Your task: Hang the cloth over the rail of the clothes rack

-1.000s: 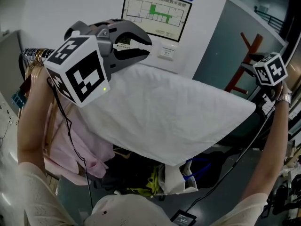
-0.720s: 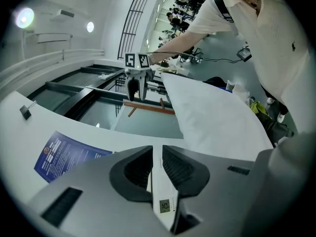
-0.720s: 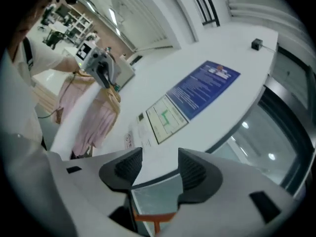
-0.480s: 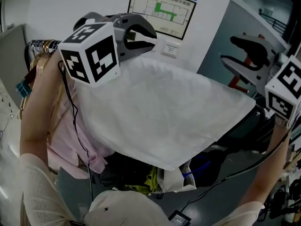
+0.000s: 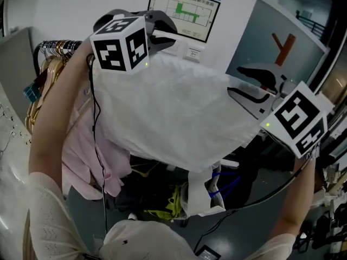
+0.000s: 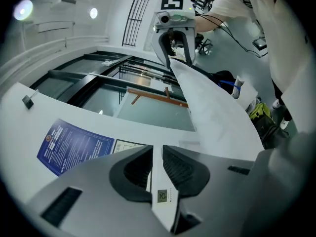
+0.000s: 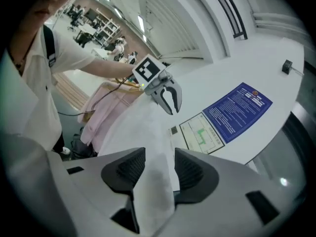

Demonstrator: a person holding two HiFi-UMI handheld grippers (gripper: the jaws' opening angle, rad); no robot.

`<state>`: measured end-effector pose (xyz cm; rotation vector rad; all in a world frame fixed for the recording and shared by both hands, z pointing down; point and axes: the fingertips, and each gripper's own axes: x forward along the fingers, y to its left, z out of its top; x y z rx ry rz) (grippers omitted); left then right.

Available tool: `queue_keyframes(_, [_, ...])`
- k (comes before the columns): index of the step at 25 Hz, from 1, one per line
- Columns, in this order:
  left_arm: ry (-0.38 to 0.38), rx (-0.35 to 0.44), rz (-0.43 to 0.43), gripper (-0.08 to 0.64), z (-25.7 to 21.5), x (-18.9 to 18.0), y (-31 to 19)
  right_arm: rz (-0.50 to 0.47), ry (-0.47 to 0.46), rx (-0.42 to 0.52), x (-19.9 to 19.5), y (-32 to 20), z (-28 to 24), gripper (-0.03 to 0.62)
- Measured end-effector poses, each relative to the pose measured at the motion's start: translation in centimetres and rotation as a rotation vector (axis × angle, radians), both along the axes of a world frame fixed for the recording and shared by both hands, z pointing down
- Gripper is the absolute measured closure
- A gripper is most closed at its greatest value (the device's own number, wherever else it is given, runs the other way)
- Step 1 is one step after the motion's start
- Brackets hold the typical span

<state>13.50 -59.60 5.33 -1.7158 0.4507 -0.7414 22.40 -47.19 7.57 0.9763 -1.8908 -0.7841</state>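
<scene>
A white cloth (image 5: 173,112) is spread out high in front of me, between the two grippers. My left gripper (image 5: 162,30) holds its upper left corner at the wall, jaws shut on a thin fold of it (image 6: 159,174). My right gripper (image 5: 250,84) is at the cloth's right edge. Its jaws have just been closing but still stand wide, and the cloth (image 7: 155,181) runs loosely between them. Each gripper view shows the other gripper across the cloth: the right gripper (image 6: 175,46) and the left gripper (image 7: 169,100). The cloth hides the rail under it.
Hangers (image 5: 51,58) crowd the rack's left end with pink garments (image 5: 81,145) below them. A floor plan (image 5: 184,10) and a small wall device (image 5: 193,53) are just behind the left gripper. Bags (image 5: 200,194) and cables lie on the floor underneath.
The right gripper has swung in from the far right to the cloth's right edge and now has the cloth between its jaws. That edge has drawn in leftward. The left gripper stays put.
</scene>
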Motion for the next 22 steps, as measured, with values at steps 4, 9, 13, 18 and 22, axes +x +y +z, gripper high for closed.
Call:
queue_keyframes(4, [0.04, 0.017, -0.022, 0.489, -1.8, -0.2, 1.0, 0.037, 0.029, -0.007, 1.0, -0.4, 1.9, 0.388])
queue_keyframes(9, [0.092, 0.036, 0.027, 0.489, -3.1, -1.6, 7.1, 0.026, 0.017, 0.011, 1.2, -0.3, 1.8, 0.388])
queue_keyframes(13, [0.157, 0.09, 0.015, 0.489, -0.8, -3.0, 11.6, -0.028, -0.071, 0.046, 0.2, 1.8, 0.9, 0.388])
queue_keyframes(18, [0.442, -0.003, 0.0, 0.489, 3.1, -7.1, 13.6, -0.115, -0.325, 0.113, -0.3, 5.2, 1.7, 0.388])
queue_keyframes(22, [0.622, -0.143, 0.002, 0.489, 5.9, -10.3, 12.7, -0.083, -0.541, 0.116, 1.3, 7.3, 3.9, 0.388])
